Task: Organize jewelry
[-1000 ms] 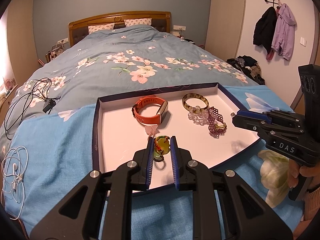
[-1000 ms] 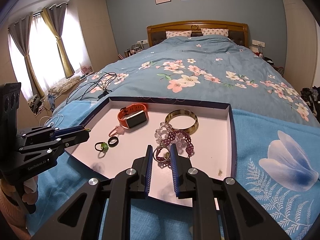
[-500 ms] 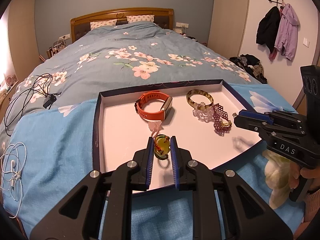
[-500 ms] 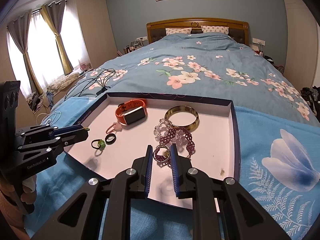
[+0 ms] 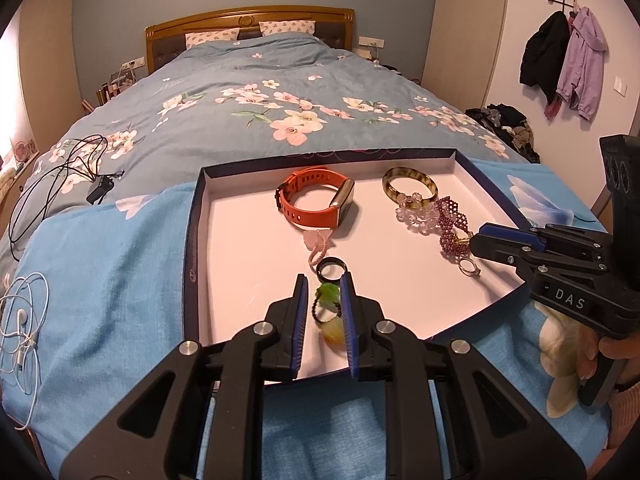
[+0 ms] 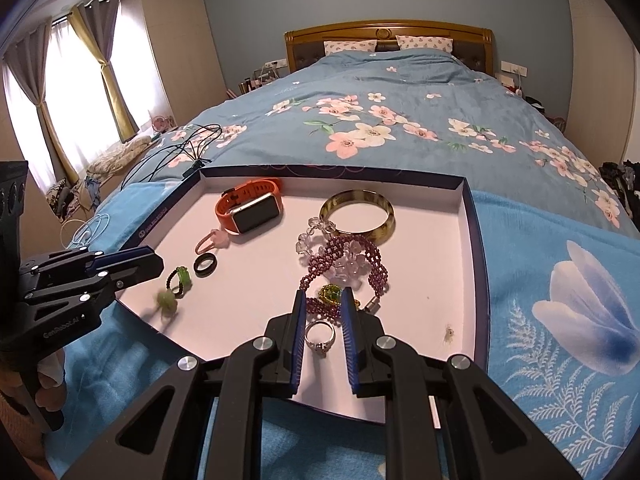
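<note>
Setting: a shallow box tray (image 5: 192,240) is lying on a blue cloth (image 5: 108,264) at the foot of the bed (image 5: 256,92), with jewelry scattered inside it.
Left claw (image 5: 324,300): hovering over the tray's near edge, jaws drawn nearly together with a green bead ring (image 5: 329,295) between them; whether the pads are pressing it I cannot tell, since in the right view the ring (image 6: 180,278) seems to be lying on the tray floor beside the claw tip.
Right claw (image 6: 324,308): hanging above the near edge too, jaws narrow and empty; a silver ring (image 6: 320,336) is lying on the tray below the gap, untouched.
Other pieces: an orange watch (image 6: 250,210) and a bangle (image 6: 358,214) are sitting toward the far edge; a purple bead bracelet (image 6: 344,264) is tangling with clear beads mid-tray; a black ring (image 6: 205,265) is resting left of centre.
Step in hand: small rings are being sorted, probably.
Next move: likely lowering each claw squarely over its ring and pinching gently, as small rings slip easily.
</note>
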`<state>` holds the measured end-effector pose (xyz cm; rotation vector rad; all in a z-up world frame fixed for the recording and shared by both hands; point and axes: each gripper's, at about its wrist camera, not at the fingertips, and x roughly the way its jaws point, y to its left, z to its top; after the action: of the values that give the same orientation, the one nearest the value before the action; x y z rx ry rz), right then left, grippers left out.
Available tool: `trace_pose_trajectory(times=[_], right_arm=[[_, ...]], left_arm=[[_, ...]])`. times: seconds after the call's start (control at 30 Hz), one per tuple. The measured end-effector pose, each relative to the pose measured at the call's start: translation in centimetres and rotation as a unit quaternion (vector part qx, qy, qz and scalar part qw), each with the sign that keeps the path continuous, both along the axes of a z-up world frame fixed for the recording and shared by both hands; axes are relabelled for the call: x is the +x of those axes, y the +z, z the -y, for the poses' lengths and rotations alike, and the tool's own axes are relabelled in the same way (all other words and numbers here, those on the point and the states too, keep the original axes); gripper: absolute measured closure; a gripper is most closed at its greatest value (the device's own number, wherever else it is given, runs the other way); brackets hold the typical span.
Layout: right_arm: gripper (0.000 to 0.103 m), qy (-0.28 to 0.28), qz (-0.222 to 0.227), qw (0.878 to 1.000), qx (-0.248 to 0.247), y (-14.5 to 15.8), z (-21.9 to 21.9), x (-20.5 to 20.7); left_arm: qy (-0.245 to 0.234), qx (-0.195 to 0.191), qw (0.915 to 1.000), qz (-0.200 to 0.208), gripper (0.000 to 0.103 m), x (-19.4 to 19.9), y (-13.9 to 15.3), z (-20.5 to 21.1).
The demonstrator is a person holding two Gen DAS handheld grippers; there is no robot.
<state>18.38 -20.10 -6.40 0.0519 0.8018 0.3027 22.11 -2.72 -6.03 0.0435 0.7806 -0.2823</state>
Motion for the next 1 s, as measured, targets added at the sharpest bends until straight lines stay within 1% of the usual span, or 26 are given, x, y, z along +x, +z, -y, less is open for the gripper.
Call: trace_pose_trajectory(times=[0.03, 0.07, 0.1, 0.23, 0.3, 0.33, 0.37, 0.4, 0.43, 0.47, 0.5, 0.53, 0.6, 0.63, 0.67, 0.7, 0.77, 0.87, 1.0], right_arm=[[0.087, -0.001, 0.000, 1.000, 0.000, 0.0, 0.0, 0.0], [0.087, -0.002, 0.000, 1.000, 0.000, 0.0, 0.0, 0.0], [0.085, -0.003, 0.001, 1.000, 0.001, 0.1, 0.1, -0.1], [0.079, -0.009, 0.009, 1.000, 0.006, 0.5, 0.4, -0.7], [0.075, -0.010, 0.016, 1.000, 0.007, 1.0, 0.5, -1.1], [0.074, -0.012, 0.024, 1.000, 0.006, 1.3, 0.5, -1.5], [0.068, -0.014, 0.031, 0.999, 0.005, 1.6, 0.6, -1.9], [0.061, -0.014, 0.039, 0.999, 0.004, 1.9, 0.6, -2.3], [0.056, -0.017, 0.048, 0.999, 0.001, 2.3, 0.7, -2.9], [0.045, -0.022, 0.060, 0.998, -0.006, 2.7, 0.7, -3.5], [0.040, -0.025, 0.074, 0.997, -0.010, 3.1, 0.7, -4.2], [0.037, -0.027, 0.082, 0.996, -0.013, 3.4, 0.7, -4.7], [0.023, -0.036, 0.103, 0.994, -0.019, 3.9, 0.9, -6.1], [0.020, -0.039, 0.110, 0.993, -0.019, 4.2, 0.9, -6.5], [0.015, -0.042, 0.119, 0.992, -0.019, 4.4, 1.0, -7.1], [0.010, -0.047, 0.128, 0.990, -0.022, 4.5, 1.0, -7.9], [0.007, -0.054, 0.146, 0.987, -0.025, 4.7, 0.9, -9.2], [0.007, -0.059, 0.165, 0.984, -0.020, 4.7, 0.9, -11.0], [0.007, -0.066, 0.195, 0.978, -0.024, 4.9, 0.4, -13.3]], left_arm=[[0.001, 0.000, 1.0000, 0.002, 0.086, -0.1, 0.1, 0.0], [0.001, -0.001, 1.0000, 0.003, 0.084, -0.2, 0.2, -0.1], [0.002, -0.002, 1.0000, 0.005, 0.079, -0.4, 0.3, -0.2], [0.005, -0.007, 0.9998, 0.016, 0.070, -1.3, 1.0, -0.7], [0.008, -0.009, 0.9997, 0.022, 0.062, -1.9, 1.4, -1.0], [0.010, -0.010, 0.9995, 0.028, 0.061, -2.3, 1.6, -1.2], [0.011, -0.010, 0.9994, 0.033, 0.056, -2.6, 1.9, -1.4], [0.013, -0.010, 0.9991, 0.040, 0.048, -3.1, 2.1, -1.6], [0.017, -0.009, 0.9985, 0.052, 0.043, -3.8, 2.5, -1.8], [0.021, -0.007, 0.9979, 0.060, 0.035, -4.3, 2.8, -2.0], [0.023, -0.005, 0.9973, 0.070, 0.029, -4.9, 3.0, -2.1], [0.025, -0.005, 0.9965, 0.080, 0.025, -5.6, 3.3, -2.3], [0.033, -0.006, 0.9947, 0.097, 0.013, -6.8, 3.8, -2.7], [0.036, -0.005, 0.9934, 0.109, 0.009, -7.5, 4.1, -2.8], [0.042, -0.004, 0.9916, 0.122, 0.005, -8.3, 4.3, -3.0], [0.045, -0.004, 0.9902, 0.132, 0.006, -9.0, 4.6, -3.1], [0.049, -0.008, 0.9872, 0.151, 0.006, -10.5, 5.0, -3.5], [0.066, -0.011, 0.9819, 0.177, 0.006, -12.7, 5.4, -3.9], [0.084, -0.014, 0.9762, 0.199, 0.006, -15.0, 5.7, -4.4]])
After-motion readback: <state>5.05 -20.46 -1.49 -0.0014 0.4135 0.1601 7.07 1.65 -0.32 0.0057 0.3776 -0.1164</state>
